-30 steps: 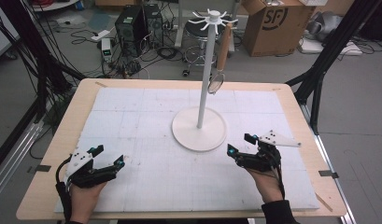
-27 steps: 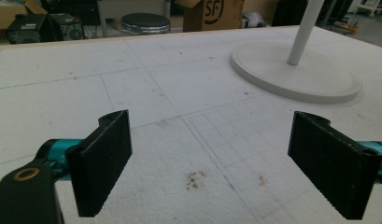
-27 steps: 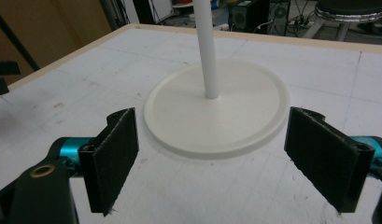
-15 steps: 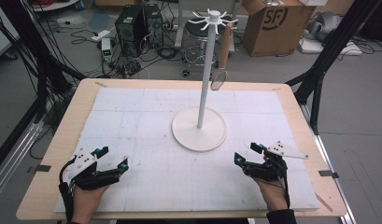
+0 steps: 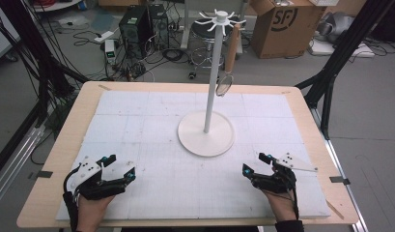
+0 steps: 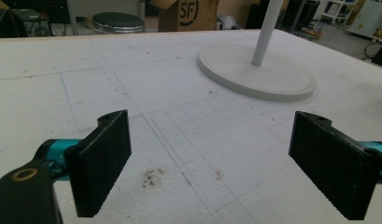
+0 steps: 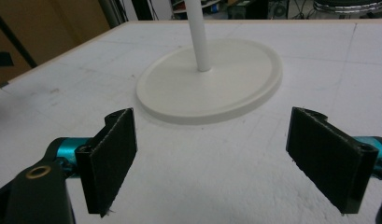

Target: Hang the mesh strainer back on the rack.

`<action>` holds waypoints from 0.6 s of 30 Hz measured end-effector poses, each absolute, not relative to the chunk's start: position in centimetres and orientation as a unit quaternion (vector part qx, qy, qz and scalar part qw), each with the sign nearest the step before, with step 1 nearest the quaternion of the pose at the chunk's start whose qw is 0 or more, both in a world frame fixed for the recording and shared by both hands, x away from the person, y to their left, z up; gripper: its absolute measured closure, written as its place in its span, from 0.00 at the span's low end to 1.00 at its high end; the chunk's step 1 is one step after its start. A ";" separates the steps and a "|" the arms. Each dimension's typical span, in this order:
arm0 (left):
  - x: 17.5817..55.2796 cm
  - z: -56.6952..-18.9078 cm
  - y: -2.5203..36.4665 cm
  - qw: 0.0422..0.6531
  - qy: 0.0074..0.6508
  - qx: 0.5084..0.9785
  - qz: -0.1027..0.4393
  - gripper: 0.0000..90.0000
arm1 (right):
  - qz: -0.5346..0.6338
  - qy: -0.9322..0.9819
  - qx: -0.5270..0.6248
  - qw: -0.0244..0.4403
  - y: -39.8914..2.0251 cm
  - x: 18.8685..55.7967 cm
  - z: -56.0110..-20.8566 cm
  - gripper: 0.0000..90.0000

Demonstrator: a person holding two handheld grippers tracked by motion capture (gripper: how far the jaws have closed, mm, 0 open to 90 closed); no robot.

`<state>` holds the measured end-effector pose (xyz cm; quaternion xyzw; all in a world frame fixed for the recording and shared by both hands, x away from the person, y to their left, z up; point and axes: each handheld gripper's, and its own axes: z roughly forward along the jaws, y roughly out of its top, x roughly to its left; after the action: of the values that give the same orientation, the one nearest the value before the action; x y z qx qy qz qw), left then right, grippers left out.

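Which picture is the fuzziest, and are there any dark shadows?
High view: evenly lit, a bit soft and grainy; the strainer hanging on the white stand looks smeared. Left gripper view: the left hand-held gripper has sharp jaws, and the background blurs. Right gripper view: a soft grey shadow lies on the mat beneath the right hand-held gripper.

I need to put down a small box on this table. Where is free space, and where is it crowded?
The white mat is bare left of the stand's round base, up to the far left corner. It is also bare right of the base, and in the near strip between the left tongs and right tongs. The middle is crowded by the base and its pole.
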<state>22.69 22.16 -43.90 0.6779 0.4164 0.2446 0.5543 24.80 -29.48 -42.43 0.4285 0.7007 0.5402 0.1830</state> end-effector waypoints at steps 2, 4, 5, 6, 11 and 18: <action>22.8 -44.0 22.0 0.552 0.416 0.681 0.243 0.15 | 0.539 0.701 0.431 0.180 -29.7 24.6 -42.7 0.18; 22.7 -44.0 21.9 0.550 0.416 0.681 0.244 0.15 | 0.540 0.700 0.431 0.181 -29.8 24.6 -42.9 0.18; 22.7 -44.0 21.9 0.551 0.414 0.682 0.244 0.15 | 0.540 0.700 0.431 0.180 -29.8 24.5 -42.9 0.17; 22.7 -44.0 21.9 0.551 0.414 0.682 0.245 0.15 | 0.542 0.699 0.430 0.182 -29.8 24.5 -42.9 0.17; 22.8 -44.0 22.0 0.552 0.418 0.680 0.243 0.15 | 0.540 0.701 0.428 0.183 -29.7 24.5 -43.0 0.17; 22.8 -44.0 22.0 0.551 0.416 0.681 0.243 0.15 | 0.541 0.700 0.427 0.186 -29.6 24.4 -43.0 0.17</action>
<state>22.79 21.96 -44.01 0.6811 0.4162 0.2434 0.5510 24.42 -29.64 -42.98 0.4272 0.7001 0.5410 0.1864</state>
